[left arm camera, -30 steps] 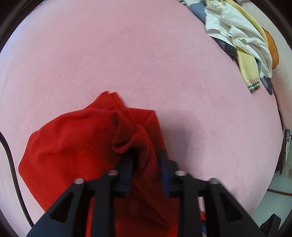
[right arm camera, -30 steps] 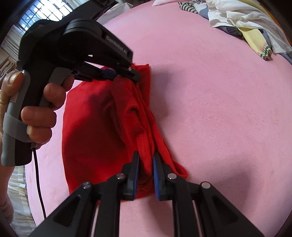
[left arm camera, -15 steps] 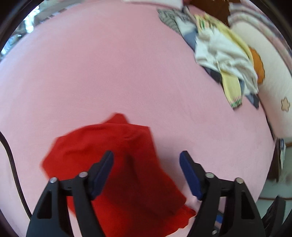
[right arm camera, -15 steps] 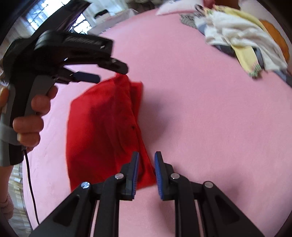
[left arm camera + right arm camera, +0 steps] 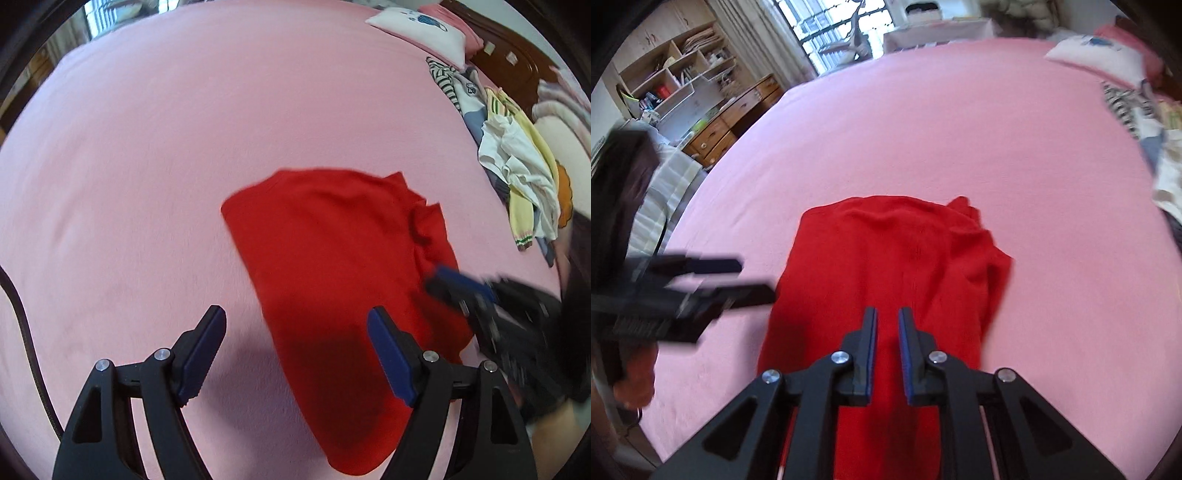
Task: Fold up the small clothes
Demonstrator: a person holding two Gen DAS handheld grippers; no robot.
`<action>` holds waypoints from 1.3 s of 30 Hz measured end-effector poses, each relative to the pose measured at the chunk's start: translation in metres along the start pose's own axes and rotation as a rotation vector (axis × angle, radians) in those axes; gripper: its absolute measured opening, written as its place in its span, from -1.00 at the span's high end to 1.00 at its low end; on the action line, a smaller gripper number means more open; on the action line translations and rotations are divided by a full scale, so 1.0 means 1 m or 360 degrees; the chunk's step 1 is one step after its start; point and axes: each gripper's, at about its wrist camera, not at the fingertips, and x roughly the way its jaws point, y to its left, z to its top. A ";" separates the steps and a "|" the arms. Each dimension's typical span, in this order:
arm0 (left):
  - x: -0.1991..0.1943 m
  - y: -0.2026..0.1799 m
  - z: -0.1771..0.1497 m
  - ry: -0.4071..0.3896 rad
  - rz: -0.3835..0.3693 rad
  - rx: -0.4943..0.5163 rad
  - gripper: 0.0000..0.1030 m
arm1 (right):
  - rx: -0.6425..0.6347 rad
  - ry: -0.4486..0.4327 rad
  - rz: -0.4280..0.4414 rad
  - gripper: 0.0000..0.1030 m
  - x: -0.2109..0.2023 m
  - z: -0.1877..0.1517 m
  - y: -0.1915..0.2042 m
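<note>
A red knit garment (image 5: 343, 258) lies folded on the pink bed sheet (image 5: 184, 147); it also shows in the right wrist view (image 5: 886, 266). My left gripper (image 5: 295, 332) is open and empty, raised above the garment's left edge. My right gripper (image 5: 887, 321) hovers over the garment's near part, its jaws a narrow gap apart with nothing between them. The right gripper shows blurred at the right of the left wrist view (image 5: 461, 288). The left gripper shows blurred at the left of the right wrist view (image 5: 731, 280).
A pile of mixed clothes (image 5: 517, 166) lies at the bed's right side. A white pillow (image 5: 417, 26) sits at the head. A wooden dresser (image 5: 731, 118) and shelves (image 5: 665, 81) stand beyond the bed's far-left edge.
Both grippers let go of the red garment and pulled up and back. The left opened wide. The garment now lies flat on the sheet.
</note>
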 end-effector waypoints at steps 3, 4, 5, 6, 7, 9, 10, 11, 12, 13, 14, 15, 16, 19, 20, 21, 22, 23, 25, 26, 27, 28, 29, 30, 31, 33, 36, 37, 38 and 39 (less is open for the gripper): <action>0.008 -0.009 -0.010 -0.0011 -0.0057 0.0013 -0.51 | 0.0022 0.0037 0.0038 0.80 0.017 0.011 -0.015; 0.010 -0.012 -0.013 -0.0014 -0.0077 0.0026 -0.51 | 0.0041 0.0054 0.0014 0.82 0.024 0.014 -0.024; 0.011 -0.014 -0.017 -0.0013 -0.0094 0.0041 -0.51 | 0.0055 0.0073 -0.0021 0.86 0.028 0.016 -0.032; 0.015 -0.018 -0.021 -0.0005 -0.0117 0.0070 -0.51 | 0.0061 0.0080 -0.0038 0.98 0.030 0.016 -0.038; 0.019 -0.021 -0.027 0.0001 -0.0124 0.0091 -0.51 | 0.0073 0.0093 -0.0073 1.00 0.033 0.015 -0.046; 0.028 -0.026 -0.037 0.0022 -0.0114 0.0134 -0.51 | 0.0112 0.0113 -0.0086 1.00 0.032 0.011 -0.058; 0.034 -0.026 -0.043 0.0045 -0.0101 0.0153 -0.51 | 0.0125 0.0114 -0.0092 1.00 0.030 0.009 -0.062; 0.041 -0.027 -0.048 0.0068 -0.0080 0.0166 -0.51 | 0.0134 0.0109 -0.0098 1.00 0.027 0.008 -0.064; 0.047 -0.026 -0.054 0.0085 -0.0055 0.0176 -0.51 | 0.0136 0.0105 -0.0109 1.00 0.026 0.007 -0.066; 0.053 -0.025 -0.059 0.0100 -0.0042 0.0178 -0.51 | 0.0140 0.0100 -0.0121 1.00 0.024 0.007 -0.067; 0.057 -0.024 -0.062 0.0111 -0.0042 0.0173 -0.51 | 0.0147 0.0089 -0.0132 1.00 0.020 0.008 -0.069; 0.060 -0.021 -0.066 0.0114 -0.0052 0.0160 -0.52 | 0.0152 0.0083 -0.0135 1.00 0.020 0.010 -0.070; 0.059 -0.018 -0.069 0.0104 -0.0063 0.0144 -0.55 | 0.0159 0.0071 -0.0137 1.00 0.016 0.011 -0.071; 0.056 -0.014 -0.074 0.0104 -0.0077 0.0117 -0.57 | 0.0154 0.0038 -0.0153 1.00 0.006 0.016 -0.066; 0.056 -0.014 -0.075 0.0101 -0.0079 0.0112 -0.57 | 0.0150 0.0026 -0.0142 1.00 0.004 0.019 -0.064; 0.052 -0.014 -0.076 0.0090 -0.0080 0.0113 -0.57 | 0.0147 0.0017 -0.0132 1.00 0.005 0.022 -0.063; 0.051 -0.015 -0.079 0.0085 -0.0068 0.0121 -0.57 | 0.0139 0.0020 -0.0129 1.00 0.007 0.024 -0.062; 0.049 -0.016 -0.080 0.0084 -0.0055 0.0131 -0.57 | 0.0127 0.0044 -0.0148 1.00 0.013 0.025 -0.061; 0.048 -0.016 -0.085 0.0089 -0.0038 0.0140 -0.57 | 0.0103 0.0096 -0.0214 1.00 0.022 0.020 -0.066; 0.048 -0.015 -0.087 0.0091 -0.0041 0.0135 -0.57 | 0.0101 0.0122 -0.0238 1.00 0.026 0.016 -0.069; 0.046 -0.013 -0.088 0.0095 -0.0049 0.0128 -0.57 | 0.0110 0.0132 -0.0246 1.00 0.026 0.013 -0.073; 0.044 -0.012 -0.088 0.0097 -0.0055 0.0124 -0.57 | 0.0128 0.0130 -0.0243 1.00 0.022 0.010 -0.077; 0.042 -0.011 -0.088 0.0103 -0.0056 0.0120 -0.57 | 0.0144 0.0124 -0.0248 1.00 0.015 0.006 -0.081; 0.039 -0.010 -0.089 0.0113 -0.0060 0.0112 -0.57 | 0.0149 0.0121 -0.0254 1.00 0.007 0.002 -0.083; 0.034 -0.007 -0.090 0.0119 -0.0061 0.0109 -0.57 | 0.0151 0.0121 -0.0254 0.97 0.001 0.000 -0.084; 0.024 -0.003 -0.094 0.0123 -0.0052 0.0109 -0.57 | 0.0150 0.0137 -0.0239 0.91 -0.015 -0.008 -0.085; 0.009 -0.002 -0.096 0.0109 -0.0031 0.0117 -0.57 | 0.0139 0.0154 -0.0153 0.91 -0.037 -0.017 -0.075; 0.006 -0.004 -0.095 0.0103 -0.0030 0.0120 -0.57 | 0.0125 0.0154 -0.0121 0.91 -0.043 -0.022 -0.068; 0.002 -0.005 -0.095 0.0096 -0.0029 0.0122 -0.57 | 0.0105 0.0151 -0.0095 0.91 -0.048 -0.026 -0.060; -0.003 -0.008 -0.095 0.0079 -0.0037 0.0122 -0.57 | 0.0090 0.0150 -0.0073 0.91 -0.049 -0.030 -0.050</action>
